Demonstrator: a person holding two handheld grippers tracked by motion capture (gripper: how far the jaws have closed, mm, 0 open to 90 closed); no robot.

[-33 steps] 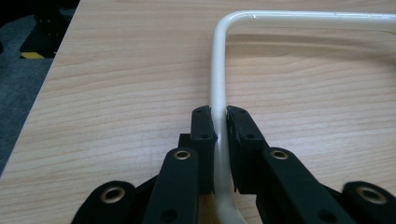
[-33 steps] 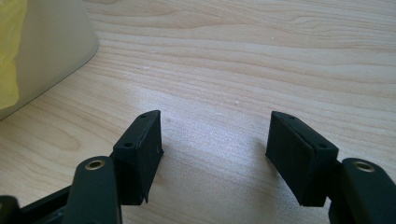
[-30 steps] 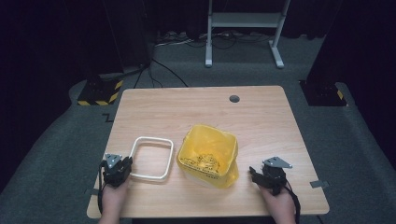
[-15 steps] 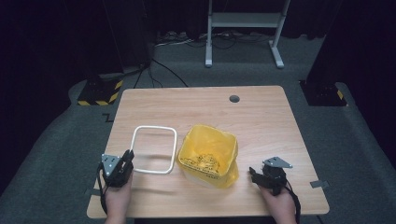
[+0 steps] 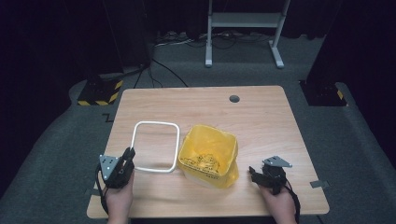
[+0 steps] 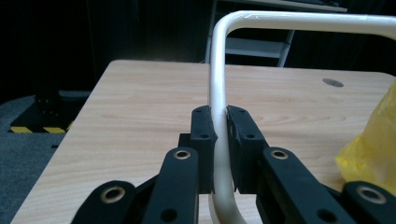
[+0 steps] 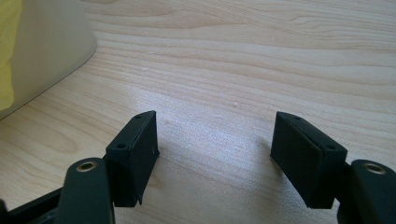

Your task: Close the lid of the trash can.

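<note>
A white rounded-square frame hangs over the left half of the wooden table. My left gripper is shut on its near left corner, and the frame looks raised off the wood. In the left gripper view the white frame runs up between the two pads of my left gripper, which press on it from both sides. A bin lined with a yellow bag stands just right of the frame. My right gripper rests low beside the bin and is open; in its own view, the right gripper has only bare wood between the jaws.
The bin's pale wall fills the upper left of the right gripper view. A round cable hole sits near the table's far edge. Beyond the table are a metal stand and a yellow-black striped base on the grey floor.
The left gripper has risen with the white frame, which now sits higher and farther up in the high view. The right gripper has stayed in place.
</note>
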